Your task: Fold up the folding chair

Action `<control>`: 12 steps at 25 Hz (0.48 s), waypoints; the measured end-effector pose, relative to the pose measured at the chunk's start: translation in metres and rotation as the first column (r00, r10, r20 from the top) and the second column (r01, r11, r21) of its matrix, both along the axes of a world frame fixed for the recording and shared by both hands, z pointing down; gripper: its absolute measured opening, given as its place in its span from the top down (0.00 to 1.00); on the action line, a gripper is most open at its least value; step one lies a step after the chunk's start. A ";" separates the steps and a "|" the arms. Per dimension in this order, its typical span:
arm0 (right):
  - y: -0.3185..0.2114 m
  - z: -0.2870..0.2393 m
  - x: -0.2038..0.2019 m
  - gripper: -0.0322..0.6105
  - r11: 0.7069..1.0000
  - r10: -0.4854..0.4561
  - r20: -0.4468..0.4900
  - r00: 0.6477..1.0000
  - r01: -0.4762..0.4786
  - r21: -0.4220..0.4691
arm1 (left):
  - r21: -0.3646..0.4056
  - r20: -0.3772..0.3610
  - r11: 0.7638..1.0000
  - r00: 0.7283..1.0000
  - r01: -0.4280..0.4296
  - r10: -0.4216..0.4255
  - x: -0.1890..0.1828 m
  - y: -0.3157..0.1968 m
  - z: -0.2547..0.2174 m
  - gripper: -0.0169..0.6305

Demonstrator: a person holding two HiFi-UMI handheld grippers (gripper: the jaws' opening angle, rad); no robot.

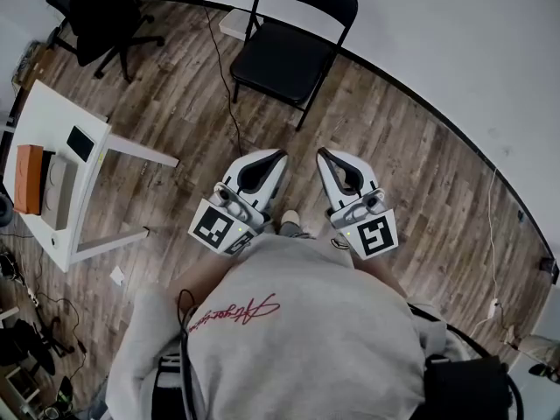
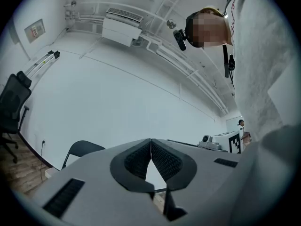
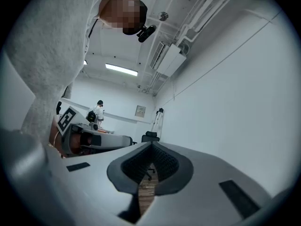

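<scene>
A black folding chair (image 1: pixel 293 42) stands unfolded on the wooden floor near the white wall, ahead of both grippers. My left gripper (image 1: pixel 282 154) and right gripper (image 1: pixel 320 152) hang side by side close to the body, well short of the chair, both shut and holding nothing. Seen from the left gripper view, the jaws of the left gripper (image 2: pixel 151 140) meet at the tips, and part of the chair's backrest (image 2: pixel 82 149) shows at lower left. The right gripper (image 3: pixel 151 145) likewise has its tips together, with only wall and floor beyond them.
A white table (image 1: pixel 61 173) with an orange box (image 1: pixel 28 178) stands at left. A black office chair (image 1: pixel 92 11) sits at the far left corner. A cable (image 1: pixel 223 68) runs across the floor beside the folding chair. Another person (image 3: pixel 98 112) stands far off.
</scene>
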State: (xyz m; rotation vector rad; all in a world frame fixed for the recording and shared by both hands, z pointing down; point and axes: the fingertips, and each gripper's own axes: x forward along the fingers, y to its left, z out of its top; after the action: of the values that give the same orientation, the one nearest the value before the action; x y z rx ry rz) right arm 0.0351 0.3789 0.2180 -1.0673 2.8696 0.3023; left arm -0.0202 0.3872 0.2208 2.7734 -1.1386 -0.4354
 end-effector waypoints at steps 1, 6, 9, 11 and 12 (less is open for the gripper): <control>-0.001 0.001 0.000 0.92 1.000 0.002 -0.002 1.000 -0.002 -0.003 | 0.000 0.001 1.000 1.000 0.000 0.000 0.000 -0.001 0.000 0.95; -0.005 0.003 0.005 0.92 1.000 0.020 0.002 1.000 -0.020 -0.016 | 0.000 0.002 1.000 1.000 -0.004 0.004 0.004 -0.005 0.000 0.95; -0.007 0.005 0.009 0.92 1.000 0.022 -0.006 1.000 -0.022 -0.018 | -0.003 0.002 1.000 1.000 -0.009 0.009 0.009 -0.007 0.001 0.95; -0.009 0.006 0.011 0.92 0.999 0.023 -0.002 1.000 -0.023 -0.026 | -0.004 0.003 1.000 1.000 -0.010 0.010 0.011 -0.008 0.001 0.95; -0.009 0.006 0.012 0.92 0.999 0.023 0.006 1.000 -0.023 -0.031 | -0.005 0.003 1.000 1.000 -0.010 0.010 0.011 -0.009 0.002 0.95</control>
State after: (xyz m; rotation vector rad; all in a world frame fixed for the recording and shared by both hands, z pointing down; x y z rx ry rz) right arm 0.0469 0.3697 0.2242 -1.1049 2.8672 0.2564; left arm -0.0089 0.3782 0.2225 2.7749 -1.1250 -0.4264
